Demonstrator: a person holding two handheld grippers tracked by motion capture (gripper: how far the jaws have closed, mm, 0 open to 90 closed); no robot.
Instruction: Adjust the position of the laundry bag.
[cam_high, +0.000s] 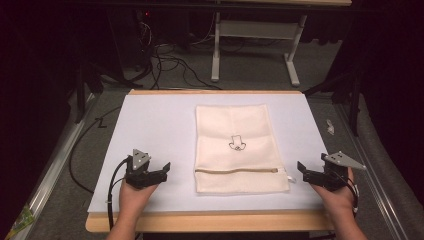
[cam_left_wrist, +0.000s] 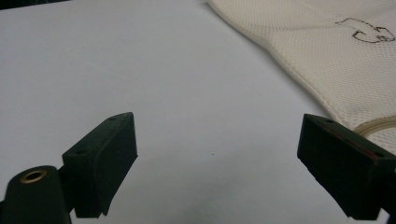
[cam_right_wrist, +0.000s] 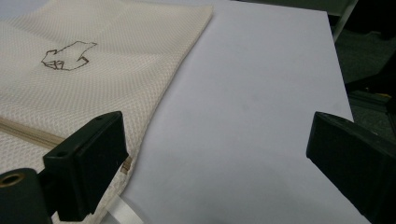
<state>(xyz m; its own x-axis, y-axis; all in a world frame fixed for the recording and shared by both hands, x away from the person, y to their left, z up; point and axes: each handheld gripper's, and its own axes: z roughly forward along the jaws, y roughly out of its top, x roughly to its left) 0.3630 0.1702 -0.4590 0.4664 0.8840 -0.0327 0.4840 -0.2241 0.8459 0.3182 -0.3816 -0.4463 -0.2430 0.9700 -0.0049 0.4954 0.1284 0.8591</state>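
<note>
Item one: my left gripper (cam_high: 159, 171), held low over the near left part of the table (cam_high: 150, 125), jaws spread wide with nothing between them. In the left gripper view its gap (cam_left_wrist: 217, 158) frames bare pale surface, the bag's edge off to the right.

Item two: my right gripper (cam_high: 306, 174), held near the table's right edge, jaws likewise wide apart and empty. In the right gripper view (cam_right_wrist: 217, 154) one jaw sits over the bag's corner by the zip; I cannot tell whether it touches the cloth.

Item three: a cream mesh bag (cam_high: 237, 145), lying flat at the middle of the table, between my two grippers and apart from the left one. A small dark outline emblem (cam_high: 237, 143) sits at its centre; a zip (cam_high: 235, 171) runs across near its close end, with a white pull tab (cam_high: 291, 178) at the right-hand corner.

Item four: the table's covering, a pale sheet, with a wooden rim (cam_high: 210, 221) showing along the near edge.
</note>
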